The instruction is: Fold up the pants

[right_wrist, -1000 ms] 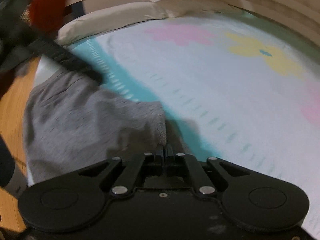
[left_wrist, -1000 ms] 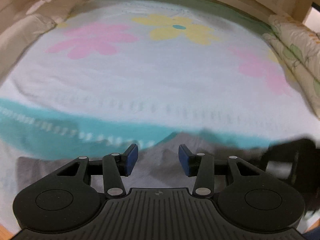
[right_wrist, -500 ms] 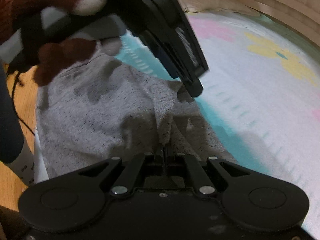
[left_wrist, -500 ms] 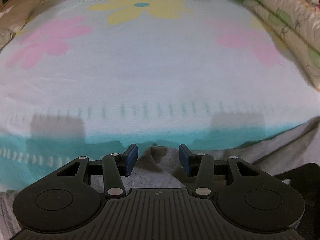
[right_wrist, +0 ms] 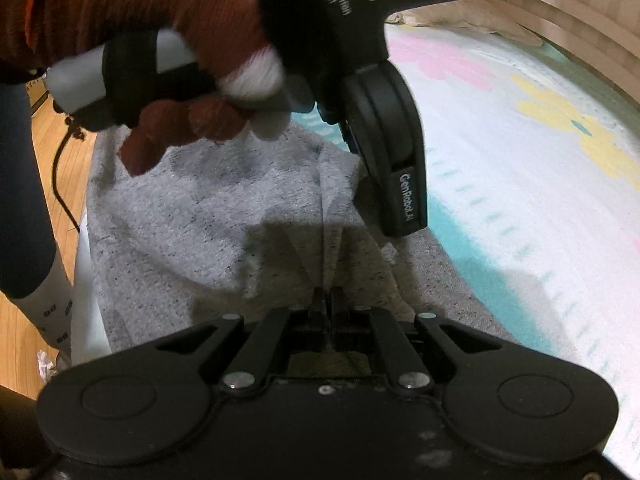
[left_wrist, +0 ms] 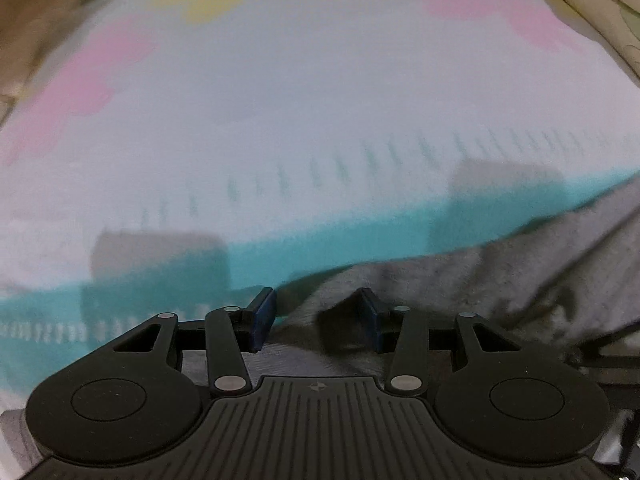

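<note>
The left gripper (left_wrist: 316, 320) has dropped onto the grey pants (right_wrist: 192, 216) at the bed (right_wrist: 520, 184) edge, jaws closing around a fold; the right gripper (right_wrist: 327, 300) stays clenched on cloth. A shallow bite could slip

Left gripper (left_wrist: 316, 314) fingers (left_wrist: 262, 314) closing around gray pants (left_wrist: 540, 280) edge (floral bedspread (left_wrist: 320, 100) beyond).

Heather-grey speckled pants (right_wrist: 192, 216) — white blanket (left_wrist: 320, 112), teal band, pink and yellow flowers — rust-red glove (right_wrist: 120, 8)
</note>
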